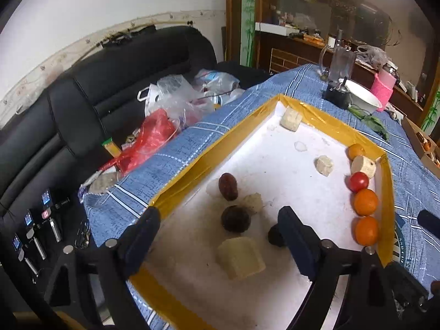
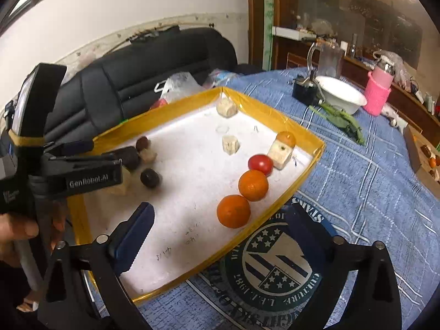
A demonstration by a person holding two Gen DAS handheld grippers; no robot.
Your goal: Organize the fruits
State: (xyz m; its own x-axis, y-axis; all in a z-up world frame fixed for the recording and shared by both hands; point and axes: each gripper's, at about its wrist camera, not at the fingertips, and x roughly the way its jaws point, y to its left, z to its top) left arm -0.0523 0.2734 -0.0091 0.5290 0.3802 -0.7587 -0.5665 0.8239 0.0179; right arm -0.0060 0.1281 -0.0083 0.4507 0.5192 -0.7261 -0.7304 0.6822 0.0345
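A white tray with a yellow taped rim (image 1: 189, 165) (image 2: 299, 132) lies on the blue cloth. Along its right side stand two oranges (image 1: 365, 202) (image 2: 233, 211), a red tomato (image 1: 358, 181) (image 2: 260, 164) and a small orange fruit (image 1: 356, 150) (image 2: 286, 138). On the left lie a dark red date (image 1: 228, 186) and two dark round fruits (image 1: 236, 218) (image 2: 150, 177). My left gripper (image 1: 220, 228) is open over the tray, with the dark fruits between and just beyond its fingers. My right gripper (image 2: 220, 225) is open, low, near the closest orange.
Pale foam blocks (image 1: 241, 258) (image 2: 280, 152) lie scattered in the tray. A white bowl (image 2: 341, 96), a glass jug (image 2: 327, 57), a pink bottle (image 2: 378, 92) and green leaves (image 2: 343, 122) stand on the far table. Plastic bags (image 1: 170, 101) lie on the black sofa at left.
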